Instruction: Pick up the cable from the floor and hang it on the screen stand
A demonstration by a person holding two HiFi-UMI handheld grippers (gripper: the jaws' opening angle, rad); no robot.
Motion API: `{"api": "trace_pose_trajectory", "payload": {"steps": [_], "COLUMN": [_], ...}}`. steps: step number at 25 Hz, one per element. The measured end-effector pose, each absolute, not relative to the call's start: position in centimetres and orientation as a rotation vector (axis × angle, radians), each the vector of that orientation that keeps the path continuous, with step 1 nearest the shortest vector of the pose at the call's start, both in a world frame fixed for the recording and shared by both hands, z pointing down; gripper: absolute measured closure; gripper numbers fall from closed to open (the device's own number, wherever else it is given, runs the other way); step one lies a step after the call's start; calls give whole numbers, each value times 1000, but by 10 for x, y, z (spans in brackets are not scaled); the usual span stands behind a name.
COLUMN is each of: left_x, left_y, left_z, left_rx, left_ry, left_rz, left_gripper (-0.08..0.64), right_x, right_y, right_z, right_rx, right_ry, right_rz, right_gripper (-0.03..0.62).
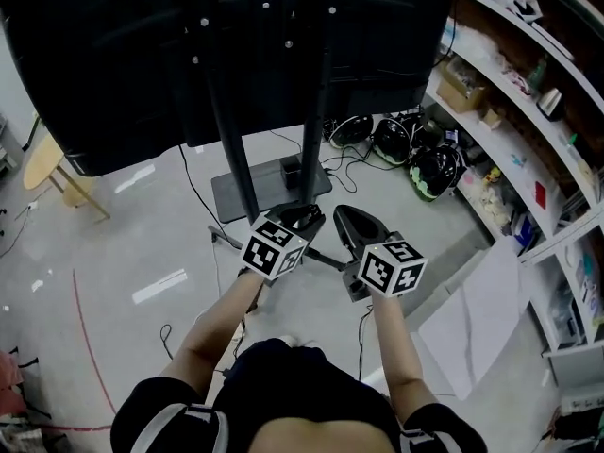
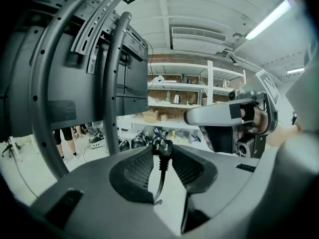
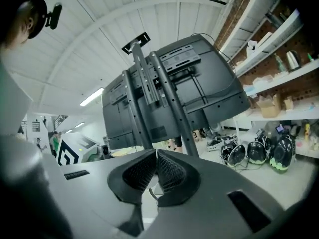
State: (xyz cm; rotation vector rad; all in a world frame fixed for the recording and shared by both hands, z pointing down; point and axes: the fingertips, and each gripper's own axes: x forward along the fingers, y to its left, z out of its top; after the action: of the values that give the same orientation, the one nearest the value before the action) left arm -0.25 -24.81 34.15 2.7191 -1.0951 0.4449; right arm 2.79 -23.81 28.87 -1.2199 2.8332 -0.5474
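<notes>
Progress, judging from how things lie: the pick-up looks done, the hang isn't. The left gripper [image 2: 162, 144] has its 2 jaws closed on the cable [image 2: 160, 176], pinched right at the black moulded plug [image 2: 162, 148]. The plug head pokes out past the pad tips and the thin cord drops back down the gap between the ribbed pads, so that end at least is off the floor [image 1: 142, 243]. How much of the rest trails on the ground can't be made out; the head view shows thin dark lines near the person's arms, but whether they're this cable is unclear.

The right gripper [image 3: 156, 152] has its jaws brought together, tips touching, w/ nothing visible clamped at the tips. A thin curved line shows low in the gap behind the pads; can't tell what it is.

In the head view both grippers, left [image 1: 300, 217] and right [image 1: 359, 225], are held side by side just in front of the screen stand [image 1: 231, 140], above its base plate [image 1: 255, 192]. The screen [image 1: 113, 64] shows its back.

Left to do: lift the plug end to 1 of the stand's perforated uprights [image 2: 112, 83] or its brackets, drape it over so it stays, then let go.

The cable itself: black, slim, flexible, w/ a ribbed strain relief under the plug. It'll likely hang limp, and may slip off unless looped over something.
</notes>
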Motion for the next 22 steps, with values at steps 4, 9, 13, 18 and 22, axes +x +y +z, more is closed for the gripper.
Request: {"api": "trace_pose_trajectory", "payload": {"steps": [4,9,13,18,22], "left_x": [-13,-29,-47,-72,-96], "left_y": [-264,-276,-280,-286,-293], "left_z": [324,283,251,214,190], "left_rx": [2740,2760,2792,2831,2874], "left_ry": [-1146,-1181,-1196,-1214,-1198], "left_rz": [438,347,316,304,334], "left_gripper": [439,439,439,439,439], "right_x": [20,2,-16,-51,-76], "right_y": [-247,-258,-270,-281,-284], "right_z": [271,245,220,189,168], "right_rx": [-1194,-1158,-1149,-1097,-1079], "right_ry": [2866,2933,2931,2929,2907], "right_rz": [-476,-363,-300,-246,-205], "right_gripper": [568,568,568,568,568]}}
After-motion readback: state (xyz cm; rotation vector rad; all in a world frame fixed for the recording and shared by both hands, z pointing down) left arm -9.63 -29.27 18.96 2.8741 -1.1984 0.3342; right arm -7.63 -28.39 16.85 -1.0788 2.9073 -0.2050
